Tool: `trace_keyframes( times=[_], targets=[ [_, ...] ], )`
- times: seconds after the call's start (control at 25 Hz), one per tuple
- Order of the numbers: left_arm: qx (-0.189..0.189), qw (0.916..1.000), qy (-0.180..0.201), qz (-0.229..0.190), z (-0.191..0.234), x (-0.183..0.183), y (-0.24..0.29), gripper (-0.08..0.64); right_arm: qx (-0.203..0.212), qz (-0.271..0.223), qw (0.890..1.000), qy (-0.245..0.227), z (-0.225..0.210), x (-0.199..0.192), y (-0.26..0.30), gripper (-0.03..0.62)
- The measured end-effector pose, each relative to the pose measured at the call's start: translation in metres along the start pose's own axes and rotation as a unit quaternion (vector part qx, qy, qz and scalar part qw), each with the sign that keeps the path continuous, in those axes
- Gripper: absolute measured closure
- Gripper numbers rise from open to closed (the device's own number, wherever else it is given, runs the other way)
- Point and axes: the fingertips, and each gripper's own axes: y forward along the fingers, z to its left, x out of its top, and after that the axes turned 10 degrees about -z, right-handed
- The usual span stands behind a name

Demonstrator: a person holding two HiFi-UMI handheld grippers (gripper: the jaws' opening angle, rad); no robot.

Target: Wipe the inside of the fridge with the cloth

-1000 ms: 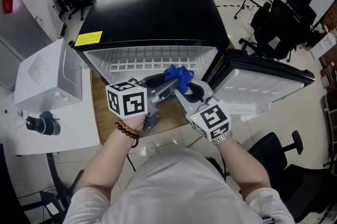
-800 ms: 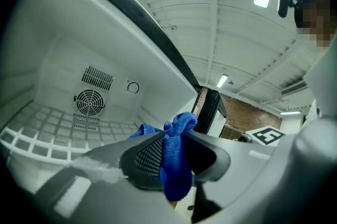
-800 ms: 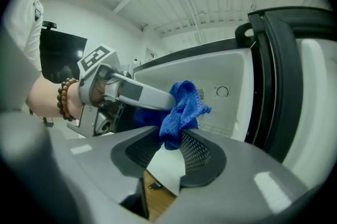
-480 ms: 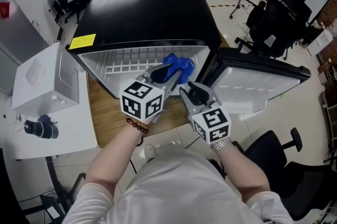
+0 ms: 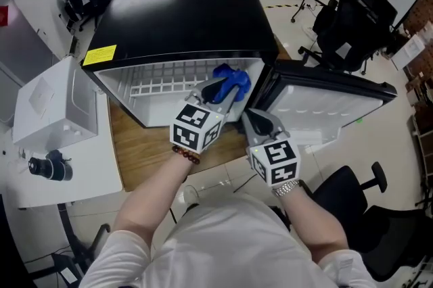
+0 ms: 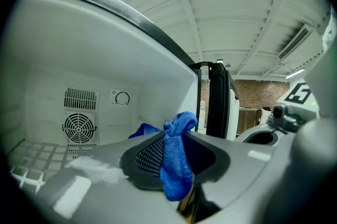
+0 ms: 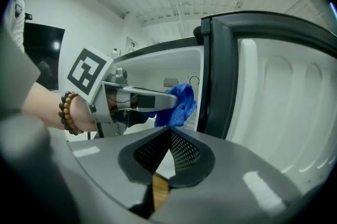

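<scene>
Left grip: the left gripper (image 6: 171, 136) had just been closing and sat clamped on the blue cloth (image 6: 174, 165), with one bunched fold pinched between its pads.
Right grip: the right gripper (image 7: 168, 133) had its jaws pressed together with nothing between them. It hung outside the fridge, just beside the open door (image 5: 325, 107).
Cloth: it was up at the mouth of the fridge (image 5: 183, 9), near the right edge by the hinge, and I couldn't see it touching any wall.
Risk, slip: only a narrow fold was pinched, so drag on a wall could likely tug the cloth free.
Risk, snag: with the cloth bunched, the bare jaw tips might scrape the liner or catch the wire shelf (image 5: 159, 85).
Risk, door: a nudge from the right gripper could swing the door onto the left arm.
Fridge contents: the wire shelf, a fan grille (image 6: 78, 127) and a dial (image 6: 122, 98) on the back wall. No food was visible.
</scene>
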Motion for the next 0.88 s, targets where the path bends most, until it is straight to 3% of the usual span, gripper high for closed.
trace_keyframes(
  times=[0.28,0.88],
  targets=[
    [-0.007,0.9994,0.034,0.001,-0.01,-0.003,0.022,0.459,0.003,0.005,1.0,0.001,0.0,-0.004,-0.001,0.591],
    [0.035,0.9989,0.029,0.015,0.019,-0.009,0.047,0.468,0.011,0.004,1.0,0.004,-0.001,-0.003,-0.001,0.591]
  ],
)
